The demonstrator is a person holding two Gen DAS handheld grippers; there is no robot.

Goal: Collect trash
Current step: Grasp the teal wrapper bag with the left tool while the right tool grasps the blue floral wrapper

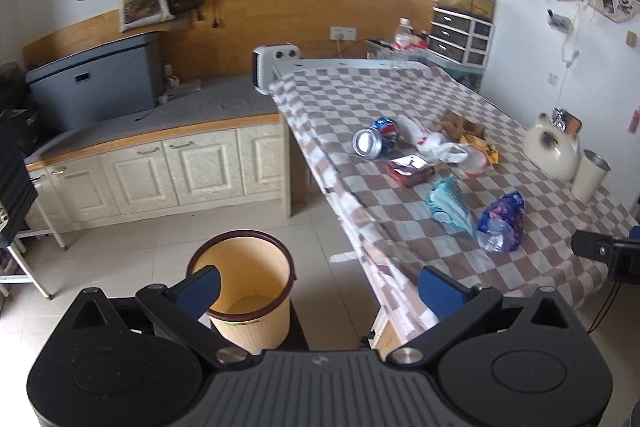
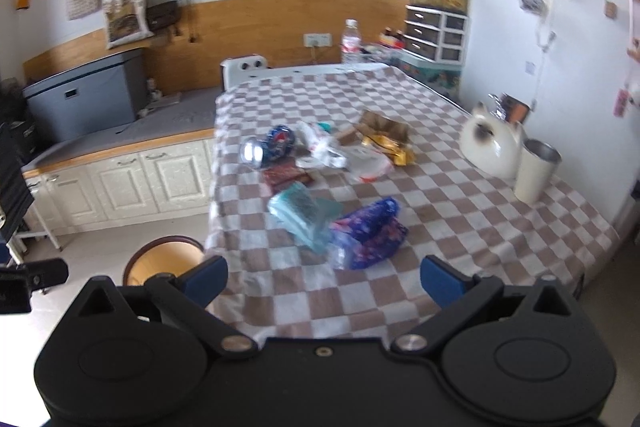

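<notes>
The trash lies clustered mid-table on the checkered cloth: blue can, teal packet and purple wrapper, the wrapper nearest and ahead of the right gripper. Both the right gripper and the left gripper are spread wide, holding nothing. The bin stands on the floor beside the table, directly below the left gripper.

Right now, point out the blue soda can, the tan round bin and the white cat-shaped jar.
blue soda can [image 1: 376, 139], left wrist view, silver end.
tan round bin [image 1: 244, 283], left wrist view, inner wall.
white cat-shaped jar [image 2: 490, 145], right wrist view, body.
</notes>
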